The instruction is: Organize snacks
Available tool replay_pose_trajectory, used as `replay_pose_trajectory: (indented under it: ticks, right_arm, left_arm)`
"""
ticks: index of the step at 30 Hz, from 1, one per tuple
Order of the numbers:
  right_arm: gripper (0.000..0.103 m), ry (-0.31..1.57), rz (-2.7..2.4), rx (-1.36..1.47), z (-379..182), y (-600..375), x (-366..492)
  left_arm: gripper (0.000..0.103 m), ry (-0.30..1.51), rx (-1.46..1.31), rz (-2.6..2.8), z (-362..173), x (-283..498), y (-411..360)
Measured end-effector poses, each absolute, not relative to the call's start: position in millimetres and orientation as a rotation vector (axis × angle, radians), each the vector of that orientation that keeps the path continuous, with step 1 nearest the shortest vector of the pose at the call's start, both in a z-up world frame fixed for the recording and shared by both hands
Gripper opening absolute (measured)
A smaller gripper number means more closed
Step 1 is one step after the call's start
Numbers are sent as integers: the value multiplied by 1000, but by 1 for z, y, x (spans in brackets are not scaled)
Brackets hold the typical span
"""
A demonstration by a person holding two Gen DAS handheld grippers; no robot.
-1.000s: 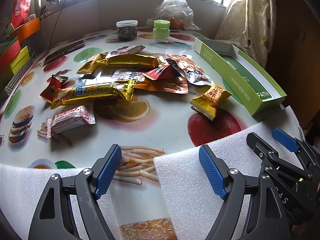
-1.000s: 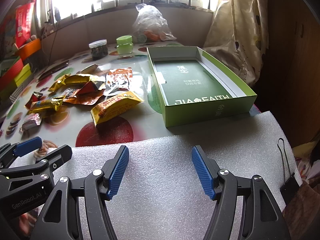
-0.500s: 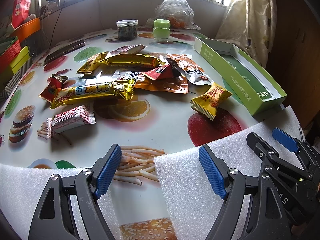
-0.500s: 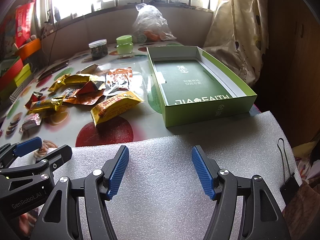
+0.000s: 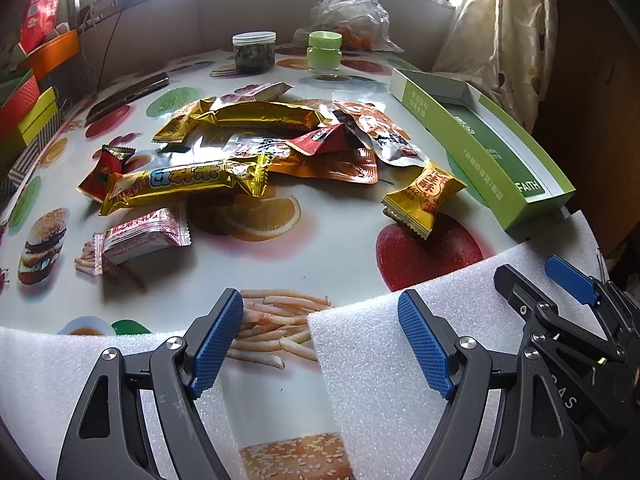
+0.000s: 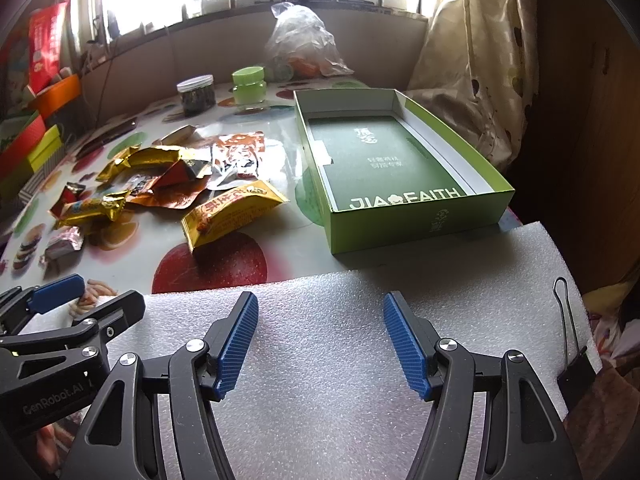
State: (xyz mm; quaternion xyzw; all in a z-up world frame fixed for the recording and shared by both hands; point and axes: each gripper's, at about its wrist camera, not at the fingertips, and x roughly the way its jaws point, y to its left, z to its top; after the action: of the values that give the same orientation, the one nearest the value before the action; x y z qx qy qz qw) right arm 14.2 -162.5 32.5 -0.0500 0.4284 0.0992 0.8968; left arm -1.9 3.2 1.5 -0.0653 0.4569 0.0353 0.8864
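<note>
While snacks are lying scattered across a fruit-print table (image 5: 320, 248), both grippers are being held spread and empty above white foam sheets (image 6: 340, 340) at the near edge. Nothing is being gripped or touched by the left gripper (image 5: 320, 344), whose blue pads (image 5: 216, 340) are being kept wide apart over printed fries; the right gripper (image 6: 320, 344) is likewise being held released over bare foam, clear of everything. An open green box (image 6: 420, 224), empty inside, is being left waiting on the right side, just beyond the foam. Nearest to it, a yellow pillow pack (image 5: 424, 196) is being shown apart from the main heap, where a long gold bar (image 5: 180, 184), a pink-and-silver wrapper (image 5: 140, 236) and an orange pouch (image 5: 332, 164) are overlapping. These packs are being judged light, soft and crinkly, their glossy film likely slippery; a pinch across the puffed middle of the yellow pack, rather than at its thin crimped ends, is being judged the surest hold, with gentle pressure in case the contents are brittle
</note>
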Motion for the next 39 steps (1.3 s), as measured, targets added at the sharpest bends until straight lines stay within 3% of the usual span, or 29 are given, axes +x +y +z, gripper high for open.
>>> replay_pose_trajectory:
  ticks: [12,27,39]
  right_arm:
    - [65,877,323,-6,61,-151,32]
    - [59,1009,357,67,43,-110,87]
    - [32,1024,357,-31,32,-97,101]
  left_arm:
    - [80,953,-179,41,19,2,17]
    - [80,937,-238,145,32,12,70]
    - [80,958,-251,130,31,34,78]
